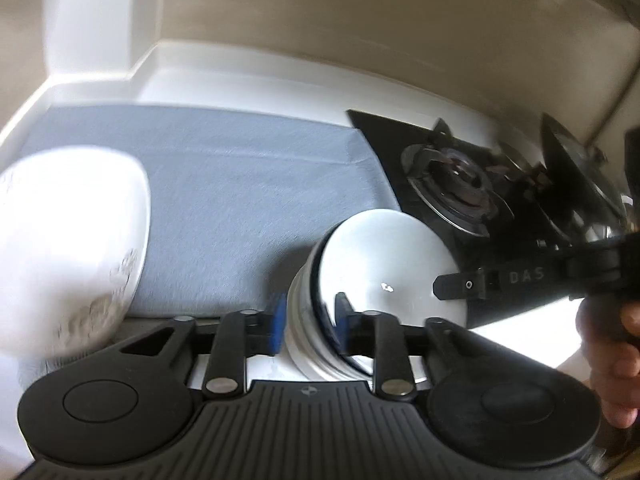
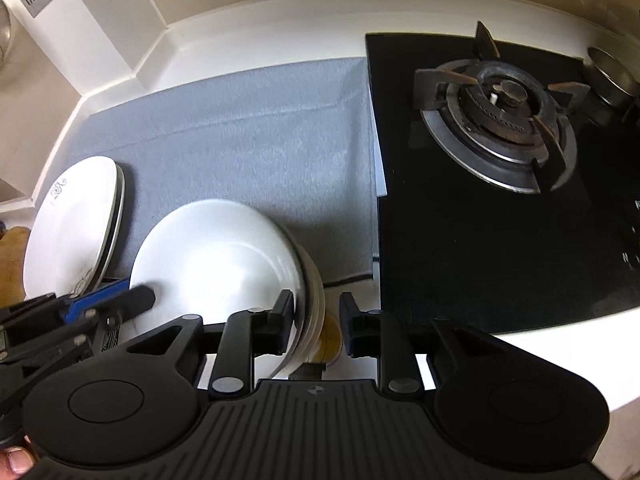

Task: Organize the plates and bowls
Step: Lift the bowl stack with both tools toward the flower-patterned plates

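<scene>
A stack of white bowls sits at the front of the counter, by the grey mat. My left gripper straddles the left rim of the stack, jaws open around it, pads close to the wall. A stack of white patterned plates is blurred at the left. In the right wrist view the bowl stack is front centre and my right gripper straddles its right rim, jaws open. The plates lie left of it. The left gripper's fingers show at the lower left.
A black gas hob with a burner fills the right side. A steel pot stands at its far right. White backsplash and a wall corner bound the mat. The right gripper's arm reaches in from the right.
</scene>
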Motion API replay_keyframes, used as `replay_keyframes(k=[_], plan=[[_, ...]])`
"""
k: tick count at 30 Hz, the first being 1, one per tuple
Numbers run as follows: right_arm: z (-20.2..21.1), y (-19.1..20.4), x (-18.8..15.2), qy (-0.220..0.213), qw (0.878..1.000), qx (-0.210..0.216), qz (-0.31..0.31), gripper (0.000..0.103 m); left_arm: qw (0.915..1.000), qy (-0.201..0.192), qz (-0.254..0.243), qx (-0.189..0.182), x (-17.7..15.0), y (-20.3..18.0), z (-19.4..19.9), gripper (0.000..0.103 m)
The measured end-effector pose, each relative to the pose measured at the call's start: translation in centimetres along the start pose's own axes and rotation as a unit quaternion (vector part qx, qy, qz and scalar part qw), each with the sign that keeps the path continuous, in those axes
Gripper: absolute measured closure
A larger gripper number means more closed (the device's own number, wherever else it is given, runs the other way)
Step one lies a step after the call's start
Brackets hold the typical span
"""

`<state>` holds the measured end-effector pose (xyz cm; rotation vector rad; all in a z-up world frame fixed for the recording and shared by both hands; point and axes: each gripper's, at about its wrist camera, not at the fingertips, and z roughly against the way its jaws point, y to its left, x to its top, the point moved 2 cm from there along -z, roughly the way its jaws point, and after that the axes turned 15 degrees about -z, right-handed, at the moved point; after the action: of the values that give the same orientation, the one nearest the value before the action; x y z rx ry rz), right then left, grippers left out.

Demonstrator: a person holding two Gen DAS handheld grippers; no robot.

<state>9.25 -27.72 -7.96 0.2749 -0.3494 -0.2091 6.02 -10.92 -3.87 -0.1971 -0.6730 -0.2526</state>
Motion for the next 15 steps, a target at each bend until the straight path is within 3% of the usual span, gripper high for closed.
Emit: replay_keyframes(k=[6, 8, 15], plan=[[-1.5, -0.5, 1.3, 0.026, 0.999, 0.032, 0.030, 0.069, 0.9971, 0.028, 0.070, -0.005, -0.7, 0.1, -1.3, 0.063], [-2.0, -0.6, 1.7, 0.036, 0.998, 0.040, 0.042, 0.064, 0.9941, 0.036, 0.102, -0.003, -1.0, 0.2, -1.8, 0.061], [-4.4, -0.4, 3.1, 0.088, 0.990, 0.070, 0.085, 0.063, 0.9804, 0.047, 0.191, 0.008, -2.1, 0.5, -2.9, 0.055]])
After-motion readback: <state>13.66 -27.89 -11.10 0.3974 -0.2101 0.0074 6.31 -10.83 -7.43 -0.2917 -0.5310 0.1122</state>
